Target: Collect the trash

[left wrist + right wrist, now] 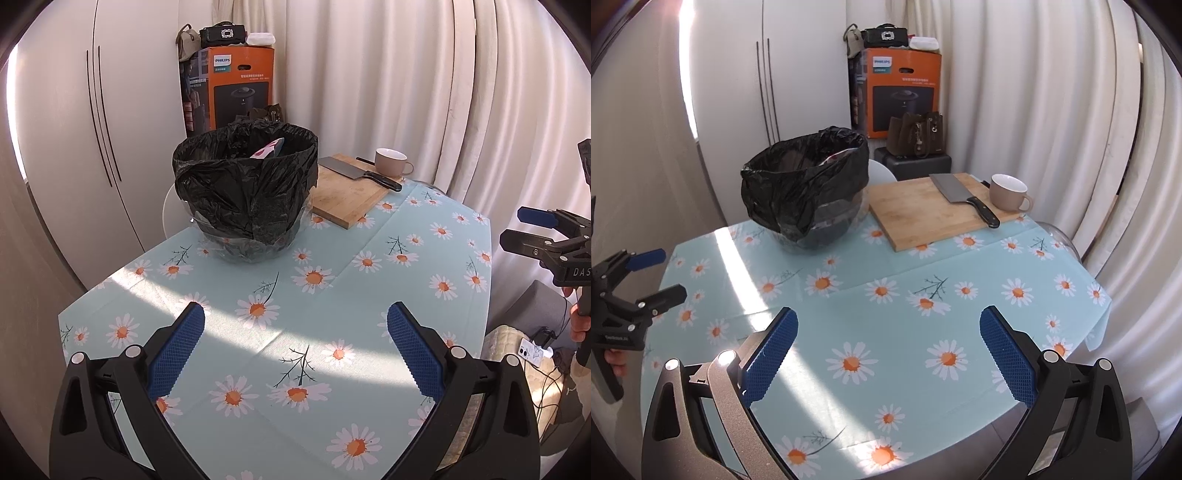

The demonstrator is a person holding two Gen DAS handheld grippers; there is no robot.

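Left wrist view is showing the left gripper and right gripper both gaping, empty; no loose trash is showing on the tablecloth; check near the bin at the far-left corner.

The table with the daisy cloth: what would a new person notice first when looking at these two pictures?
First the bin lined with a black bag, standing at the far left of the table, with something pink and white showing inside. Right of it lies a cutting board with a cleaver on top and a mug at its far right corner. Both grippers, left and right, hang open and empty above the cloth.
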